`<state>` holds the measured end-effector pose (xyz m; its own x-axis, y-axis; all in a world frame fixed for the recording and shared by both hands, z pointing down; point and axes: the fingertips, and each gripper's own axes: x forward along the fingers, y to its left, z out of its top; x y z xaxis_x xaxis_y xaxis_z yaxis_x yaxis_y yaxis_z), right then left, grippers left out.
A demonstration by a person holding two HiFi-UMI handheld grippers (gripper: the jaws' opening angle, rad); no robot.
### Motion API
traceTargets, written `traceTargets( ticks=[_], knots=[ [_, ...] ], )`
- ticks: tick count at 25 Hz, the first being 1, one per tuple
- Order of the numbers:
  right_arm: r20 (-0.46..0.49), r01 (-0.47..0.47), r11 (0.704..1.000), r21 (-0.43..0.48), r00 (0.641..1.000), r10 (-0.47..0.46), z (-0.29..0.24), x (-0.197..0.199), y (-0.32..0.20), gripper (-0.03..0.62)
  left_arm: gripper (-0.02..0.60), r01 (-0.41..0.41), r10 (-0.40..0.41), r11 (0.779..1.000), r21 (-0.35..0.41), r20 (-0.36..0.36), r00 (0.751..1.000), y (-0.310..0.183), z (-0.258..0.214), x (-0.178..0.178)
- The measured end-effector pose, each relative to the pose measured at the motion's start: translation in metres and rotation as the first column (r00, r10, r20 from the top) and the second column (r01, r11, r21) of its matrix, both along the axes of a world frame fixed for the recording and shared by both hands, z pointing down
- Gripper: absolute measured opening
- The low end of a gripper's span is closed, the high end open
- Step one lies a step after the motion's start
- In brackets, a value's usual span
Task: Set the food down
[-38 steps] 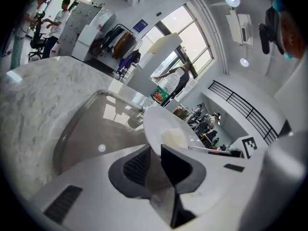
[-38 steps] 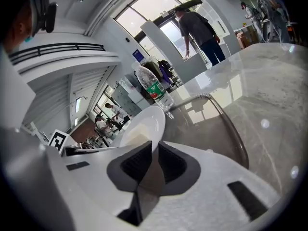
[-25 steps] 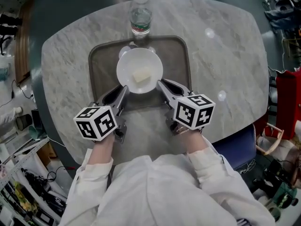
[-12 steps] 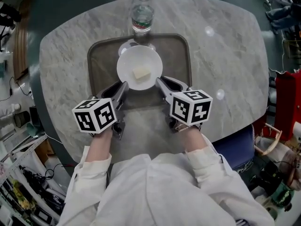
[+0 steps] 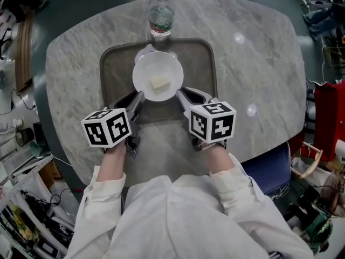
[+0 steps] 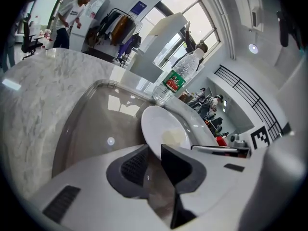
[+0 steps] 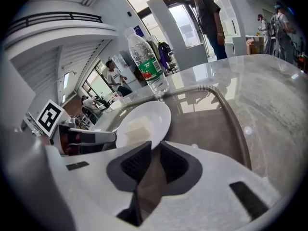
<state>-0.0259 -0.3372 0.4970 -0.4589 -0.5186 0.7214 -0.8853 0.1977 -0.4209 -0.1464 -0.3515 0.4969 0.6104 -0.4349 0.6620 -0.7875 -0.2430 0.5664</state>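
A white plate (image 5: 157, 75) carrying a pale block of food (image 5: 159, 83) is over the brown tray (image 5: 213, 69), gripped from both sides. My left gripper (image 5: 137, 97) is shut on its near left rim, and my right gripper (image 5: 180, 93) on its near right rim. In the left gripper view the plate (image 6: 161, 129) rim runs between the jaws of the left gripper (image 6: 154, 150). The right gripper view shows the plate (image 7: 144, 121) and food (image 7: 132, 128) just beyond the right gripper (image 7: 155, 146). Whether the plate touches the tray I cannot tell.
A clear water bottle (image 5: 161, 15) with a green label stands just past the tray's far edge, close behind the plate. The tray lies on a round marble table (image 5: 259, 63). People stand in the room beyond the table.
The plate and both grippers have drifted slightly toward the far side of the tray. The right gripper's cube has rolled a little. Both grips on the plate are unchanged.
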Motion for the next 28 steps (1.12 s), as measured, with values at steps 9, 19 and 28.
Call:
traceTargets(
  ticks=[9, 19, 28],
  knots=[
    [0.041, -0.015, 0.993, 0.114, 0.999, 0.010, -0.027, 0.012, 0.008, 0.026, 0.071, 0.036, -0.035, 0.997, 0.065, -0.022, 0.999, 0.010, -0.021, 0.000],
    [0.131, 0.040, 0.945, 0.326, 0.988, -0.087, -0.107, 0.028, 0.042, 0.014, 0.071, 0.006, 0.028, 0.957, 0.289, -0.113, 0.993, 0.049, -0.107, 0.037],
    [0.179, 0.042, 0.872, 0.488, 0.973, -0.147, -0.175, 0.057, 0.112, 0.003, 0.062, 0.021, 0.086, 0.884, 0.467, -0.207, 0.975, 0.131, -0.177, 0.087]
  ],
)
